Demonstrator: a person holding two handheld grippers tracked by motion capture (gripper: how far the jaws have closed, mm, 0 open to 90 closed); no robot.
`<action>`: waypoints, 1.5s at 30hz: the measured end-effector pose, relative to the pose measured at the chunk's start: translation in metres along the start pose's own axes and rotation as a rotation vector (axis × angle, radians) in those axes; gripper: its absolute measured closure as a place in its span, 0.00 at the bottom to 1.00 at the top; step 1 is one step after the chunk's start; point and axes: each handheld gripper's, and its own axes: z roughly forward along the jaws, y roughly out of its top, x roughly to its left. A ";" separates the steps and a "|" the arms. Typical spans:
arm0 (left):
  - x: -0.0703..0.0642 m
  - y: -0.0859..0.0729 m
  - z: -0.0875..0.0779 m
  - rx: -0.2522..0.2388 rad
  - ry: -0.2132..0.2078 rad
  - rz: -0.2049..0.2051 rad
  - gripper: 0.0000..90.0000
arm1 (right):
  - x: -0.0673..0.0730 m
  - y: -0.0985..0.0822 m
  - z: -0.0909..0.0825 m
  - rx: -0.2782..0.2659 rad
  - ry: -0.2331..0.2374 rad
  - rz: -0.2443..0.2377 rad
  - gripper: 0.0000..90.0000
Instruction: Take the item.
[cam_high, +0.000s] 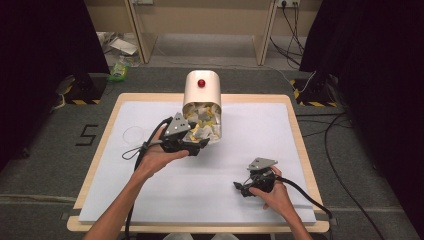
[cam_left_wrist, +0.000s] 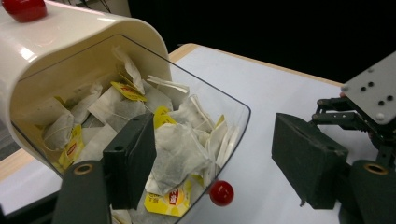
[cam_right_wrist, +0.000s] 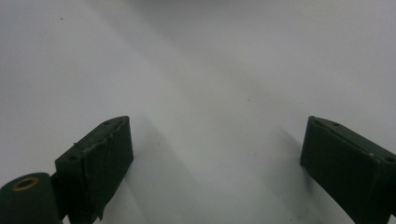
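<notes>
the tea bags are lying heaped in the cream container, which is sitting at the table's far middle with its clear flap hanging open. the left gripper is hovering at that mouth, jaws standing wide and gripping nothing; judging by this, it should be closing on one bag only, lifting gently. the right gripper is resting well apart, wide open and empty.

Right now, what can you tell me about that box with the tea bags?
The box is cream, glossy like plastic, with rounded corners and a red knob on top. Its clear flap, with a red knob of its own, hangs open at the front. Inside lie many tea bags with yellow tags. It stands at the mat's far edge. One jaw of the open left gripper reaches inside.
</notes>
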 end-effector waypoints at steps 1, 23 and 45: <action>0.001 0.001 0.001 0.002 0.004 -0.001 0.35 | 0.000 0.000 0.000 0.000 0.000 0.000 0.11; 0.012 -0.002 0.027 0.066 0.052 -0.044 0.50 | 0.000 0.000 0.000 0.000 -0.001 0.001 0.11; 0.011 -0.003 0.040 0.119 0.034 -0.024 0.94 | 0.000 0.000 0.000 0.000 0.000 0.000 0.11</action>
